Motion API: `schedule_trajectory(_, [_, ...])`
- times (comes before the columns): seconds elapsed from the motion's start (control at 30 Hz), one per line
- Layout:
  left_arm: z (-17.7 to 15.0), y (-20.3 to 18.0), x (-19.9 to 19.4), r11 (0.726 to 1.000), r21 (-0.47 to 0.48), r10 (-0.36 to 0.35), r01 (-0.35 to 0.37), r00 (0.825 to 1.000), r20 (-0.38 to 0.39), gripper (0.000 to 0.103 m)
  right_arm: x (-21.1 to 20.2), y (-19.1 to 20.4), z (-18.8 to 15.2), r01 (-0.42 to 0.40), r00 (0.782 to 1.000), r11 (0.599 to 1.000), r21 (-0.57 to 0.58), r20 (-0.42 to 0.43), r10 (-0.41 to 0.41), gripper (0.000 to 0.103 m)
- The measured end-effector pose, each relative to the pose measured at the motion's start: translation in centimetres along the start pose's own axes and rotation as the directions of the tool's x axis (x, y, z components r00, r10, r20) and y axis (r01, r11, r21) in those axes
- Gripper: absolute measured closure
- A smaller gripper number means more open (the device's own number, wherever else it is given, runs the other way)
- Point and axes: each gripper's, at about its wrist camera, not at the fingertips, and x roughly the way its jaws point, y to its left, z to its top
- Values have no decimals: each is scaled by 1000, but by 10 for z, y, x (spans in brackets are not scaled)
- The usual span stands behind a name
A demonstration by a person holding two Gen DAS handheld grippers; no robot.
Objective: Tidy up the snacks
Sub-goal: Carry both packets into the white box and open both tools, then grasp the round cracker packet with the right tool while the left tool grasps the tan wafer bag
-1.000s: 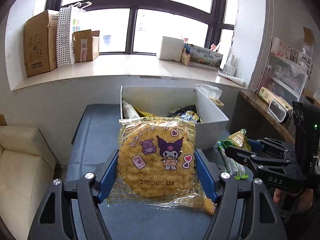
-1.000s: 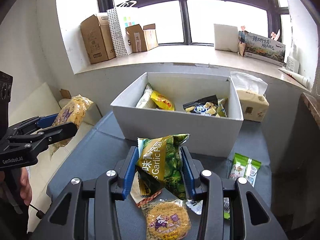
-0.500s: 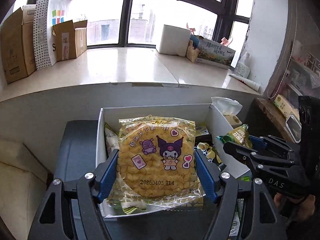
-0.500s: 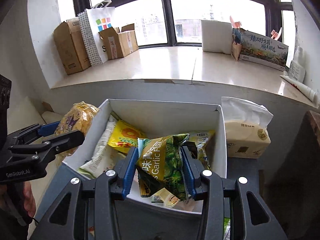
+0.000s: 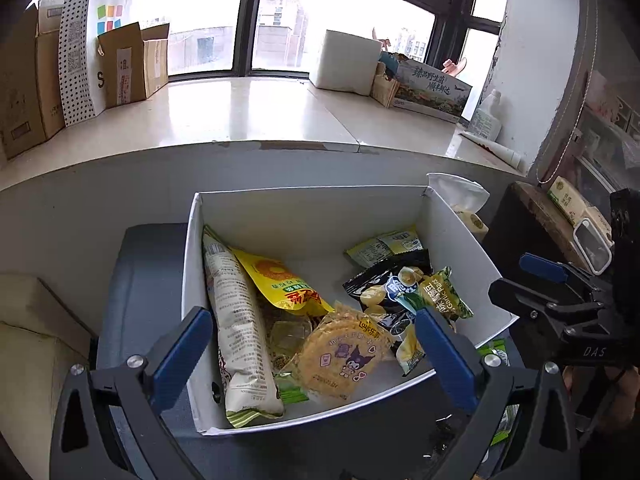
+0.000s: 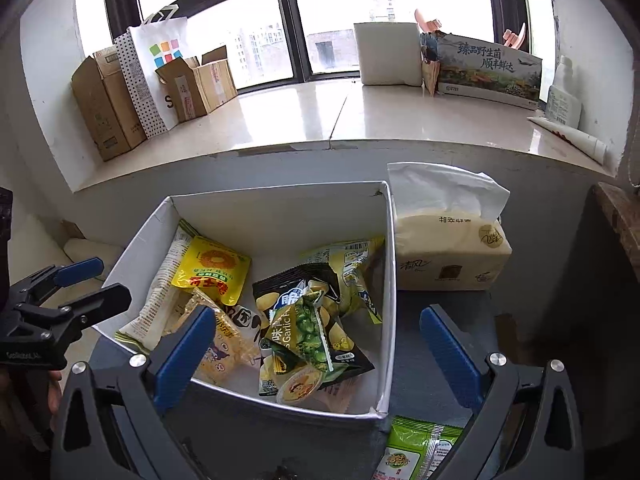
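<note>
- left gripper (image 5: pixel 314 344) spread wide, holding nothing; round cracker pack (image 5: pixel 340 358) lies low centre in white box (image 5: pixel 312 204)
- right gripper (image 6: pixel 316 344) wide, empty; green garlic-pea bag (image 6: pixel 306 330) lies centre frame

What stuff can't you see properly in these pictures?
- Green snack packet on the table, right wrist view: its bottom is cut off by the picture edge and right gripper.
- Yellow round cracker pack, right wrist view: partly hidden behind a gripper finger.
- White cardboard box floor, both views: mostly covered by snacks.
</note>
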Motion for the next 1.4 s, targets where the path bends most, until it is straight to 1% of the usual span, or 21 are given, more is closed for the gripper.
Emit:
schedule_trajectory(0.13, [-14, -2, -27, 1000, 19, 3, -3, 999, 43, 0, -35, 7, -8, -36, 997, 999, -9, 61, 37, 0])
schedule_trajectory(0.27, [-36, -12, -66, 997, 76, 26, -34, 994, 102, 0, -62, 23, -30, -46, 997, 996, -79, 57, 50, 0])
schedule_trajectory(0.3, [-43, -15, -77, 996, 83, 30, -40, 993, 116, 0, -69, 28, -37, -44, 997, 994, -102, 64, 50, 0])
schedule_trajectory(0.37, [-59, -19, -96, 996, 88, 4, -16, 992, 128, 0, -83, 36, -55, -49, 994, 987, -155, 85, 63, 0])
schedule_trajectory(0.43, [-78, -26, -113, 994, 109, 5, -21, 990, 143, 0, -93, 38, -74, -65, 992, 986, -155, 96, 80, 0])
schedule_trajectory(0.53, [-111, -38, -134, 984, 167, 30, -59, 985, 169, 0, -96, 43, -105, -95, 993, 984, -151, 49, 103, 0])
schedule_trajectory(0.57, [-123, -40, -139, 984, 166, 34, -62, 985, 168, 0, -96, 45, -118, -89, 995, 981, -170, 38, 97, 0])
schedule_trajectory(0.6, [-133, -40, -142, 987, 157, 17, -43, 987, 160, 0, -96, 46, -130, -77, 996, 980, -181, 37, 86, 0])
schedule_trajectory(0.67, [-149, -38, -145, 992, 126, -40, 23, 990, 132, 0, -91, 44, -151, -93, 995, 980, -175, 7, 95, 0])
schedule_trajectory(0.7, [-155, -37, -144, 993, 114, -47, 33, 992, 120, 0, -88, 40, -160, -106, 994, 983, -153, -7, 107, 0])
schedule_trajectory(0.8, [-168, -35, -142, 993, 111, -41, 30, 993, 107, 0, -76, 32, -175, -149, 988, 983, -107, -64, 142, 0])
schedule_trajectory(0.87, [-172, -31, -139, 995, 91, -41, 33, 995, 91, 0, -71, 33, -182, -117, 990, 986, -122, -89, 107, 0])
schedule_trajectory(0.9, [-173, -29, -136, 997, 77, -38, 32, 996, 83, 0, -69, 34, -186, -111, 990, 987, -118, -96, 100, 0])
schedule_trajectory(0.93, [-174, -26, -134, 997, 65, -41, 36, 996, 78, 0, -67, 37, -191, -127, 987, 986, -111, -112, 114, 0])
schedule_trajectory(1.0, [-175, -23, -130, 998, 49, -54, 51, 996, 66, 0, -63, 47, -202, -155, 981, 979, -132, -134, 137, 0])
schedule_trajectory(1.07, [-176, -22, -127, 998, 46, -45, 43, 997, 57, 0, -56, 58, -213, -168, 976, 971, -172, -169, 139, 0])
schedule_trajectory(1.2, [-179, -19, -122, 998, 40, -43, 42, 998, 42, 0, -36, 68, -224, -147, 971, 968, -205, -217, 102, 0])
schedule_trajectory(1.3, [-183, -16, -117, 999, 26, -41, 41, 999, 26, 0, -31, 68, -227, -145, 972, 969, -199, -213, 102, 0])
schedule_trajectory(1.33, [-184, -15, -116, 999, 23, -37, 36, 999, 22, 0, -29, 66, -227, -146, 972, 971, -191, -212, 104, 1])
schedule_trajectory(1.37, [-185, -14, -115, 999, 20, -31, 30, 999, 18, 0, -27, 66, -228, -151, 969, 970, -190, -222, 107, 8])
schedule_trajectory(1.4, [-186, -14, -114, 999, 19, -28, 28, 1000, 13, 0, -27, 67, -228, -123, 975, 969, -216, -211, 77, 14])
